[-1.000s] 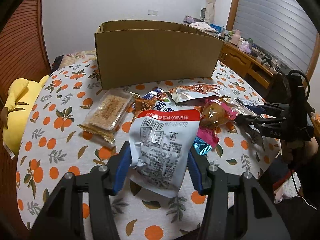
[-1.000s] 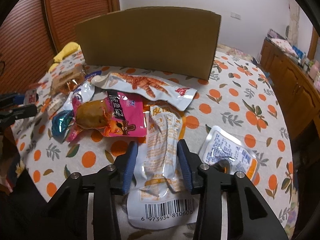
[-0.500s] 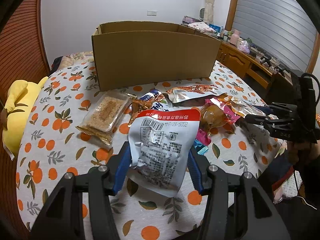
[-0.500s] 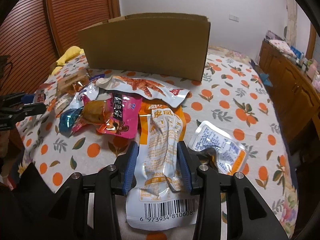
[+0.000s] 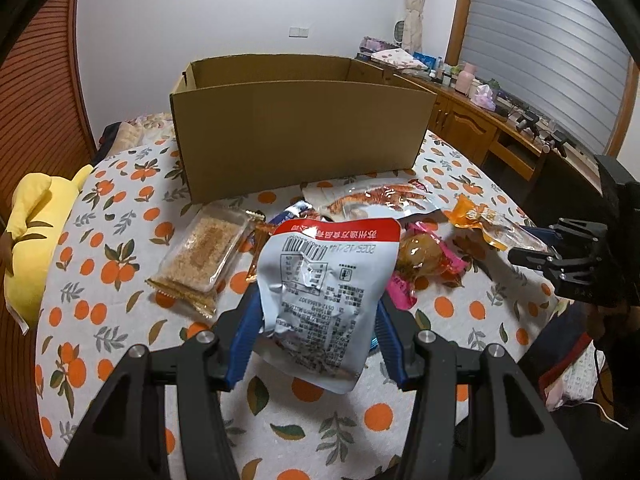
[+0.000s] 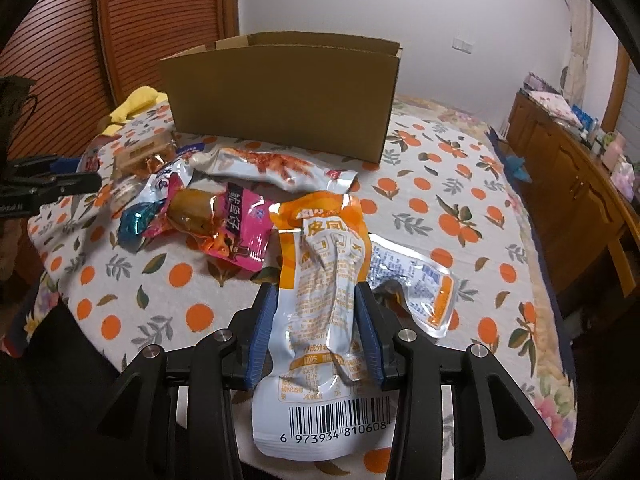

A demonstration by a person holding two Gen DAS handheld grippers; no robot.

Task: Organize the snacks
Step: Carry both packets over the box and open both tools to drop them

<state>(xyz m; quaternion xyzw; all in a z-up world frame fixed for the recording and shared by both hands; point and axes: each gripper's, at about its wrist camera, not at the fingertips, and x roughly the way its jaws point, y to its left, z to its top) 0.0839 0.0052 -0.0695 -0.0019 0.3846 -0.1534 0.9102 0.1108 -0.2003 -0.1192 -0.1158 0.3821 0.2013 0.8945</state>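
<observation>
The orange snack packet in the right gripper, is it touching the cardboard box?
Apart. The right wrist view shows the orange snack packet clamped in the right gripper, with bare tablecloth separating it from the cardboard box.

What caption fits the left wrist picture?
Left gripper holding a white snack pouch before the cardboard box.

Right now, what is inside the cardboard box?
Only bare inner walls near the rim of the cardboard box show. Its front wall hides the floor, so any contents cannot be seen.

Right gripper (image 6: 316, 332) jaws clamped on orange-white snack packet (image 6: 324, 280), cardboard box (image 6: 280, 96) behind, orange-patterned tablecloth (image 6: 440, 200)
</observation>
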